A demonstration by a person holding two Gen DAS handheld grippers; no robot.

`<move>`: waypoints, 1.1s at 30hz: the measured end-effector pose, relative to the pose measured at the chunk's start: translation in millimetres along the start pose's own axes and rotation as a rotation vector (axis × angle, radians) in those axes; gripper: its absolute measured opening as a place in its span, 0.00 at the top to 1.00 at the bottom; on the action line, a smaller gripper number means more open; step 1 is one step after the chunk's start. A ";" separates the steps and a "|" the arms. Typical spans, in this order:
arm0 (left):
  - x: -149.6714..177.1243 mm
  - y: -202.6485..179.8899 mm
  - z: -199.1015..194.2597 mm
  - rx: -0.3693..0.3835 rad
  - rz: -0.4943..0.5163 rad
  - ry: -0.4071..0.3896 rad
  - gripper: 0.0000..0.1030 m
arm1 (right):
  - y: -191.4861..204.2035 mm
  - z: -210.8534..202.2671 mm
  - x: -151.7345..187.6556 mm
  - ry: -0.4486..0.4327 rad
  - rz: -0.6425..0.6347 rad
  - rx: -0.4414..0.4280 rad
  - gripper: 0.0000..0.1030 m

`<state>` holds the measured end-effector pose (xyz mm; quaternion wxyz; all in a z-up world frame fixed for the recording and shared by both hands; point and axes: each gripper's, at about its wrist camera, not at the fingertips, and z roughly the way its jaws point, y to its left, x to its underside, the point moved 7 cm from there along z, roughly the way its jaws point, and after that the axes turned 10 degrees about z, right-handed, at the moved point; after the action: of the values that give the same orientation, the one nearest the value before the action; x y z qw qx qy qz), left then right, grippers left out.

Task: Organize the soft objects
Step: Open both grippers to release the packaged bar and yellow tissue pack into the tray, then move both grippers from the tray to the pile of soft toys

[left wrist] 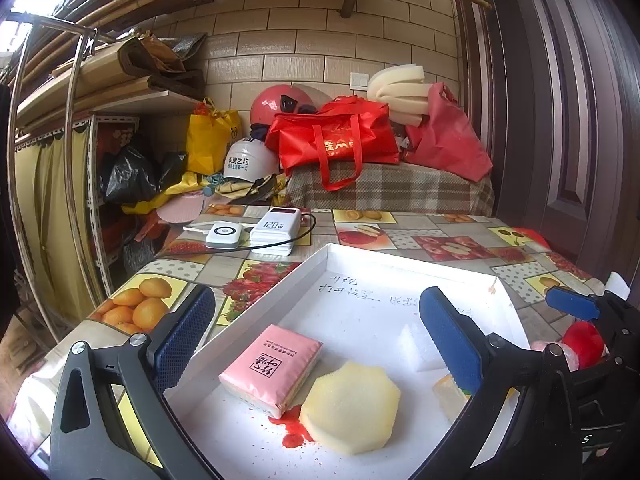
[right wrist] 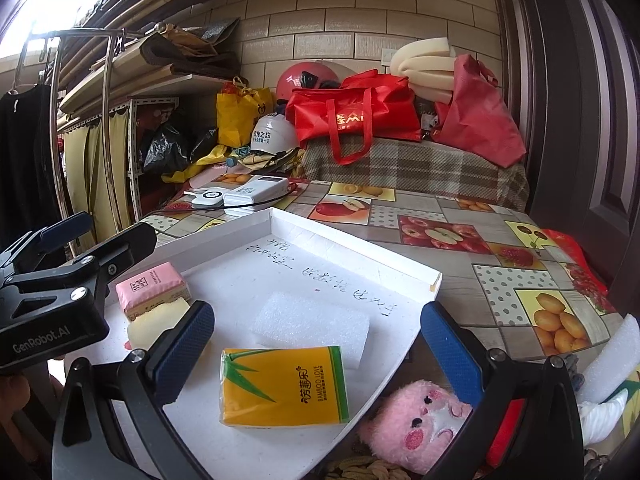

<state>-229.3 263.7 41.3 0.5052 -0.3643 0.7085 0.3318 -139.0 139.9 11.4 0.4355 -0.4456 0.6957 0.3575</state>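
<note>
The soft things are gathering in the white tray [right wrist: 280, 220] on my worktop [right wrist: 460, 216]: the pink tissue pack [left wrist: 272, 368] lies at its left side with the pale yellow sponge [left wrist: 350, 406] touching its near corner, a white foam block [right wrist: 312, 326] sits mid-tray, and the yellow tissue pack [right wrist: 282, 386] lies flat just in front of that block. I judge they are laid side by side, not stacked, so each stays easy to see and lift.

My left claw [left wrist: 316, 332] hangs over the pink pack and sponge, fingers spread wide with nothing between them. My right claw [right wrist: 316, 340] is likewise spread and empty above the yellow pack.

Outside the tray, the pink plush toy [right wrist: 416, 420] lies just past its near right edge, low beside my right claw's right finger. A white foam strip [right wrist: 612, 356] rests at the worktop's right edge. Those look like what is left to bring in. The plush should squash easily, so a pinch across its body ought to hold.
</note>
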 end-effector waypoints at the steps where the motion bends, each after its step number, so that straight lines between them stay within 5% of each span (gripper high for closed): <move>1: -0.1 0.0 0.0 0.000 0.000 0.000 0.00 | 0.0 0.1 0.0 -0.001 0.000 0.000 0.00; 24: -0.4 1.2 -4.7 0.003 -0.011 -0.006 0.00 | -1.7 -12.8 -3.1 -0.061 0.020 -0.005 0.00; 33: 2.0 -4.3 -11.7 0.024 -0.015 -0.011 0.00 | -0.3 -34.4 14.2 -0.012 -0.020 -0.069 0.00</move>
<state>-231.6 251.3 42.1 0.5158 -0.3617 0.7070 0.3215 -151.7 104.9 10.8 0.4277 -0.4650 0.6760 0.3794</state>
